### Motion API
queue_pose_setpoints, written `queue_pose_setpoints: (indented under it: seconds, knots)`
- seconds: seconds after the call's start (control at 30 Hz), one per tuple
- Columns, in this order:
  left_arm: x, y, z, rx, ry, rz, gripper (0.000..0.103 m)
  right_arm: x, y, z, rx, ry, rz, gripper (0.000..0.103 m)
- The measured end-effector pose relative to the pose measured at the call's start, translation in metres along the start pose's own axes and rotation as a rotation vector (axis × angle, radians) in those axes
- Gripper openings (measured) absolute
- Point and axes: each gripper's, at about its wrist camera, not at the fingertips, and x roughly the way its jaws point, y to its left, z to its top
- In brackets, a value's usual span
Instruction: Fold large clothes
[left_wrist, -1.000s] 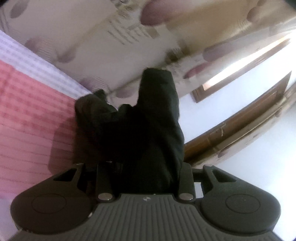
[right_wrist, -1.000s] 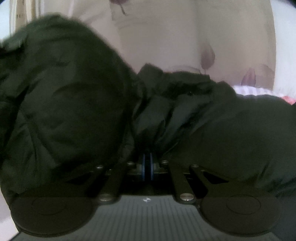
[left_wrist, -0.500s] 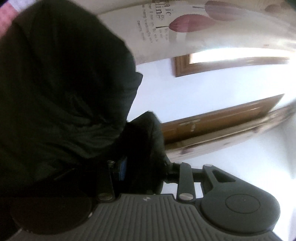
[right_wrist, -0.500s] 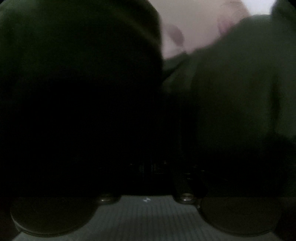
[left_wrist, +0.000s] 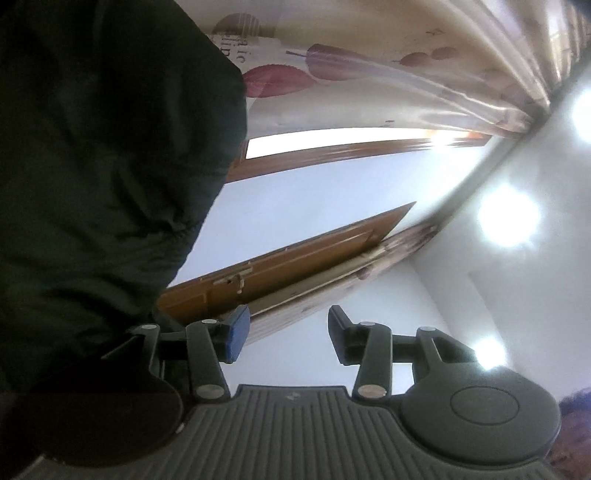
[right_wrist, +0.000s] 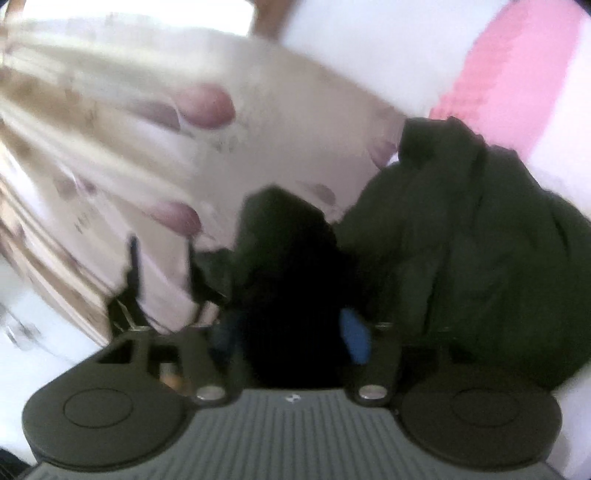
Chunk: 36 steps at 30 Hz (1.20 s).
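Note:
A large dark green jacket (left_wrist: 103, 177) fills the left of the left wrist view and drapes over the left finger's base. My left gripper (left_wrist: 288, 338) is open and empty, pointing up at the wall, with nothing between its fingers. In the right wrist view the jacket (right_wrist: 480, 251) bulges at the right, and a dark fold of it (right_wrist: 295, 302) sits between the fingers of my right gripper (right_wrist: 291, 336). The jaws stand apart around that fold; the blue pad (right_wrist: 356, 339) shows beside it. This view is blurred by motion.
A cream curtain with purple leaf prints (left_wrist: 369, 85) hangs ahead, also in the right wrist view (right_wrist: 166, 147). A brown wooden window frame (left_wrist: 295, 258) and white wall are behind. A pink and white bedsheet (right_wrist: 517, 74) lies at the upper right. Bright ceiling lights (left_wrist: 506, 218) glare.
My left gripper has opened and let go of the jacket, and swung upward. My right gripper has widened and pulled back from under the fabric, which covered its view half a second ago.

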Motion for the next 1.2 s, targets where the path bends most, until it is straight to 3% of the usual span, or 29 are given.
queue_pose_setpoints:
  seconds: [0.13, 0.17, 0.2, 0.23, 0.27, 0.37, 0.4, 0.5, 0.6, 0.7, 0.8, 0.87, 0.9, 0.93, 1.03, 1.07, 1.1, 1.17, 1.2]
  knots:
    - [0.008, 0.013, 0.006, -0.018, -0.021, -0.005, 0.054, 0.007, 0.015, 0.003, -0.014, 0.013, 0.028, 0.086]
    - [0.007, 0.012, 0.003, -0.032, -0.026, -0.005, 0.055, 0.017, 0.024, 0.003, -0.063, 0.032, 0.005, 0.080]
    - [-0.007, 0.004, 0.000, -0.053, -0.036, -0.007, 0.062, 0.024, 0.028, 0.004, -0.108, 0.051, -0.039, 0.041]
    - [-0.014, -0.004, -0.003, -0.070, -0.059, -0.014, 0.068, 0.036, 0.029, 0.009, -0.152, 0.080, -0.090, 0.017]
    - [-0.021, -0.016, -0.004, -0.063, -0.090, -0.023, 0.077, 0.050, 0.029, 0.012, -0.180, 0.104, -0.134, 0.011]
    - [-0.052, -0.057, -0.002, 0.025, -0.154, 0.012, 0.090, 0.065, 0.029, 0.027, -0.248, 0.113, -0.170, 0.009]
    - [-0.065, -0.071, -0.001, 0.073, -0.176, 0.061, 0.097, 0.062, 0.030, 0.031, -0.274, 0.112, -0.172, 0.009]
    - [-0.102, -0.099, -0.001, 0.261, -0.228, 0.268, 0.100, 0.062, 0.048, 0.053, -0.371, 0.095, -0.166, 0.008]
    - [-0.122, -0.088, -0.005, 0.255, -0.192, 0.445, 0.099, 0.061, 0.060, 0.073, -0.438, 0.086, -0.171, 0.008]
    - [-0.112, -0.070, -0.019, 0.260, -0.101, 0.492, 0.097, 0.061, 0.056, 0.082, -0.460, 0.090, -0.197, 0.008]
    - [-0.090, -0.057, -0.037, 0.271, -0.022, 0.459, 0.097, 0.068, 0.035, 0.088, -0.463, 0.130, -0.286, 0.008]
    - [-0.079, -0.047, -0.047, 0.278, 0.013, 0.468, 0.097, 0.064, 0.018, 0.094, -0.406, 0.138, -0.327, 0.013]
    - [-0.075, -0.043, -0.052, 0.279, 0.030, 0.465, 0.096, 0.057, 0.015, 0.097, -0.396, 0.119, -0.349, 0.023]
    - [-0.071, -0.040, -0.057, 0.298, 0.054, 0.477, 0.096, 0.049, 0.018, 0.100, -0.403, 0.088, -0.370, 0.026]
    - [-0.067, -0.036, -0.068, 0.342, 0.077, 0.494, 0.096, 0.032, 0.053, 0.107, -0.538, -0.017, -0.388, 0.031]
    - [-0.067, -0.036, -0.068, 0.346, 0.078, 0.497, 0.096, 0.033, 0.070, 0.109, -0.594, -0.016, -0.372, 0.045]
    - [-0.068, -0.037, -0.068, 0.347, 0.077, 0.497, 0.096, 0.039, 0.085, 0.109, -0.645, 0.006, -0.352, 0.073]
    - [-0.070, -0.039, -0.066, 0.347, 0.076, 0.495, 0.096, 0.061, 0.108, 0.104, -0.719, 0.092, -0.302, 0.103]
    - [-0.064, -0.040, -0.062, 0.350, 0.076, 0.498, 0.097, 0.076, 0.116, 0.100, -0.741, 0.157, -0.277, 0.103]
